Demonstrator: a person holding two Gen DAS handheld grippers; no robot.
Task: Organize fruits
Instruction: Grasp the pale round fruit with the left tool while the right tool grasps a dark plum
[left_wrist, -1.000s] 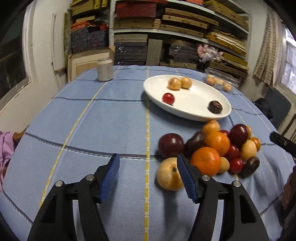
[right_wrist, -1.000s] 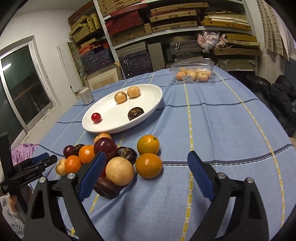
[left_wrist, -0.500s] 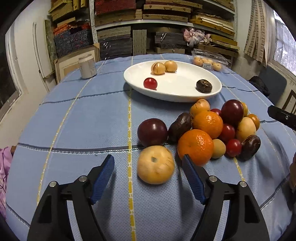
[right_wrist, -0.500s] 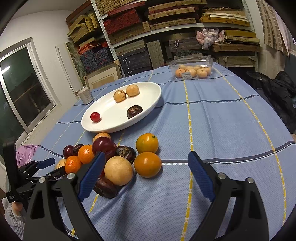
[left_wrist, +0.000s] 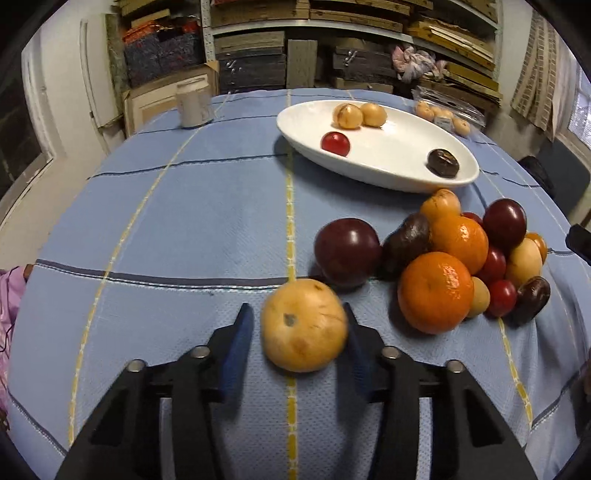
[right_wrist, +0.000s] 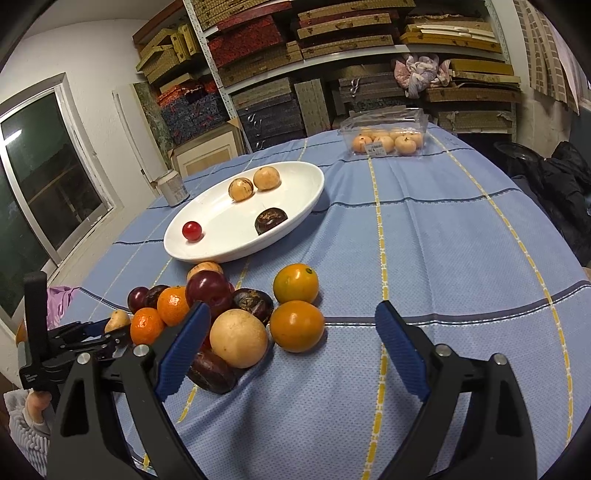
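A pale yellow round fruit (left_wrist: 303, 325) lies on the blue cloth between the fingers of my left gripper (left_wrist: 297, 332); the right pad touches it, the left pad stands a small gap off. A pile of oranges, dark plums and small red fruits (left_wrist: 454, 258) lies to its right. A white oval plate (left_wrist: 388, 166) behind holds two tan fruits, a red one and a dark one. My right gripper (right_wrist: 291, 350) is open and empty over the cloth, beside two oranges (right_wrist: 297, 325) and a pale fruit (right_wrist: 238, 338). The left gripper (right_wrist: 74, 339) shows at the right wrist view's left edge.
A clear plastic box of small orange fruits (right_wrist: 388, 140) stands at the table's far side. A white jar (left_wrist: 194, 103) stands at the far left. Shelves of stacked boxes fill the back wall. A dark chair (right_wrist: 561, 177) stands to the right of the table.
My left gripper moved forward around the pale yellow fruit and its jaws narrowed on it. The right gripper stayed about where it was, still open.
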